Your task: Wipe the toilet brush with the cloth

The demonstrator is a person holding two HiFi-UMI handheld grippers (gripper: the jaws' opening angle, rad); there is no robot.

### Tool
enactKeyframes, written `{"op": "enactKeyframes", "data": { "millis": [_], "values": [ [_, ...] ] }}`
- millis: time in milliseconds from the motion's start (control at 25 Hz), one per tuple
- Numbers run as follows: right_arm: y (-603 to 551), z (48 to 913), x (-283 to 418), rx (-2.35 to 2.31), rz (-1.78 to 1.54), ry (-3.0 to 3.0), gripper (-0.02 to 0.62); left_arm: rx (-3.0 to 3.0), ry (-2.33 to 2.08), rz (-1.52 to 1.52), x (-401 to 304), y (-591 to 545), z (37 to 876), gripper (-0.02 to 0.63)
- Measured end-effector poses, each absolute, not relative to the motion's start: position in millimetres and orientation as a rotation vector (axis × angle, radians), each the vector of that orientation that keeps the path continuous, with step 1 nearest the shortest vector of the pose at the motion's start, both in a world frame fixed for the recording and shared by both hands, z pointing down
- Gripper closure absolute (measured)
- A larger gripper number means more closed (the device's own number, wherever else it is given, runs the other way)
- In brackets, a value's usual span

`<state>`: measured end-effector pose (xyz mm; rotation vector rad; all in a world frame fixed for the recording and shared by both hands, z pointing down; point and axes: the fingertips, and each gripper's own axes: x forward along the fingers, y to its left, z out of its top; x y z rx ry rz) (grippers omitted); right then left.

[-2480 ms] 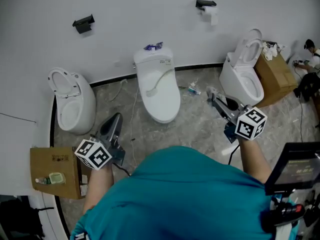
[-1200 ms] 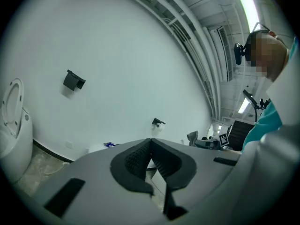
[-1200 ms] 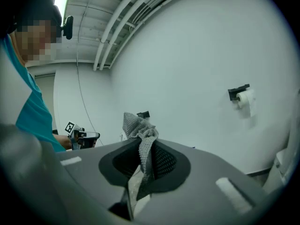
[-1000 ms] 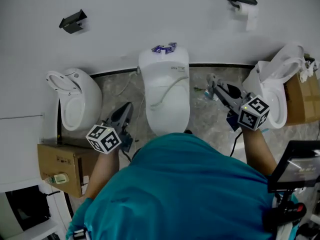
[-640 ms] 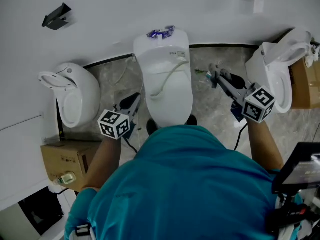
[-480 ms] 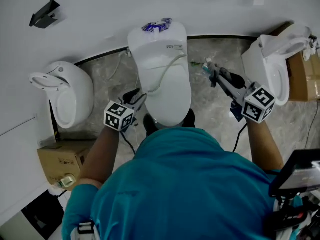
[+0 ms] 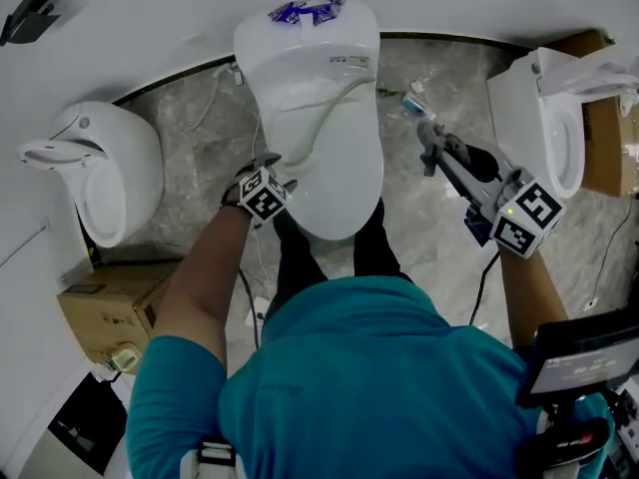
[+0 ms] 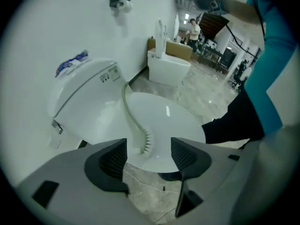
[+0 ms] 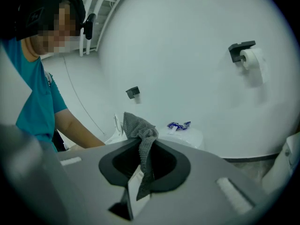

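Note:
A pale toilet brush (image 7: 321, 133) lies along the closed lid of the middle toilet (image 7: 344, 193). In the left gripper view its bristled head (image 8: 146, 144) rests on the lid just beyond the fingertips. My left gripper (image 7: 283, 173) points steeply down at the lid's left edge. Its jaws are opening, with nothing pressed between them. Right of the toilet, my right gripper (image 7: 429, 146) hangs over the floor. It is shut on a grey cloth (image 9: 140, 135), which sticks up and droops between the jaws.
Another toilet (image 7: 90, 173) stands at the left and a third (image 7: 534, 118) at the right, each with a cardboard box (image 7: 100, 317) (image 7: 609, 128) beside it. A blue-and-white packet (image 7: 310, 10) lies on the middle tank. A person's legs stand before the bowl.
My left gripper has dropped from beside the toilet down to the lid near the brush head, rolled over and opened its jaws. The right gripper sank a little, still holding the cloth.

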<state>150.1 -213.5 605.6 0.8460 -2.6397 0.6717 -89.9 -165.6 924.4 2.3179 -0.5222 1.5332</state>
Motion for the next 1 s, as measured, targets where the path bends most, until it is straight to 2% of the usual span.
{"op": "enactKeyframes", "data": {
  "millis": [360, 800, 840, 880, 1000],
  "values": [
    [-211, 673, 183, 0.895, 0.791, -2.548, 0.549, 2.246, -0.361, 1.778, -71, -179, 1030, 0.316],
    [-194, 716, 206, 0.915, 0.881, -2.483, 0.549, 2.143, -0.307, 1.92, -71, -177, 1086, 0.315],
    [-194, 717, 207, 0.918, 0.885, -2.48, 0.549, 2.144, -0.303, 1.917, -71, -179, 1084, 0.381],
    [-195, 716, 208, 0.922, 0.888, -2.479, 0.549, 2.153, -0.3, 1.904, -69, -181, 1079, 0.419],
    [-198, 708, 205, 0.934, 0.884, -2.489, 0.549, 2.216, -0.35, 1.779, -56, -189, 1046, 0.453]
  ]
}}
